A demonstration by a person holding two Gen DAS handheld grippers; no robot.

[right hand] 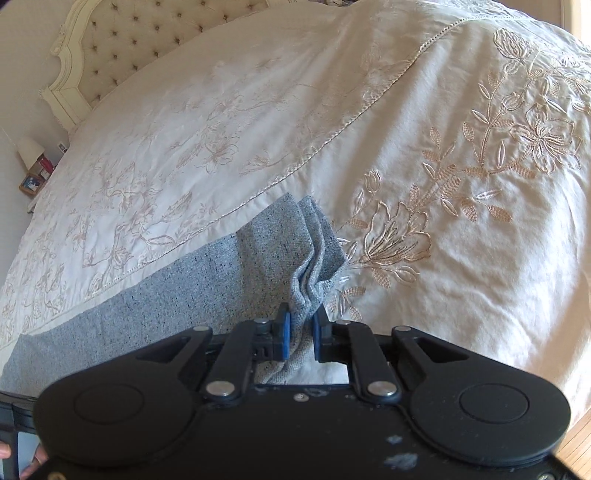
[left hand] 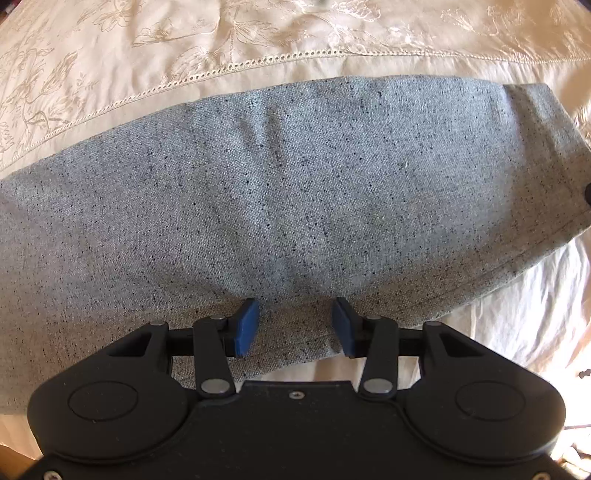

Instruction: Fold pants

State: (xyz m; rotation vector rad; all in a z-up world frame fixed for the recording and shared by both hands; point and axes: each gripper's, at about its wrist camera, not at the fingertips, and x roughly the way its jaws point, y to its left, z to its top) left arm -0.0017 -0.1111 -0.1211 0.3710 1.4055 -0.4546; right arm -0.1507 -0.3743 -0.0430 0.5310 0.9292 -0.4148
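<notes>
Right wrist view: the right gripper (right hand: 301,332) pinches the bunched hem end of the grey pants (right hand: 155,295), lifted ahead of it for folding, while the left gripper (left hand: 295,326) hovers parted above the cloth on the bedspread (left hand: 110,55).

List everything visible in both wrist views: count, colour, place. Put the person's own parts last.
pants: one, speckled grey-blue, lying lengthwise on the bedspread; one end bunched up in the right gripper.
bedspread: one, cream with beige floral embroidery, covering the bed.
headboard: one, cream, tufted, far end of the bed.
lamp: one, pale shade, bedside at far left.
picture frame: one, wooden, below the lamp.
left gripper: one, black with blue pads, jaws open over the pants' near edge.
right gripper: one, black with blue pads, jaws shut on the pants.
hand: one, partly seen at the lower left corner of the right wrist view.
</notes>
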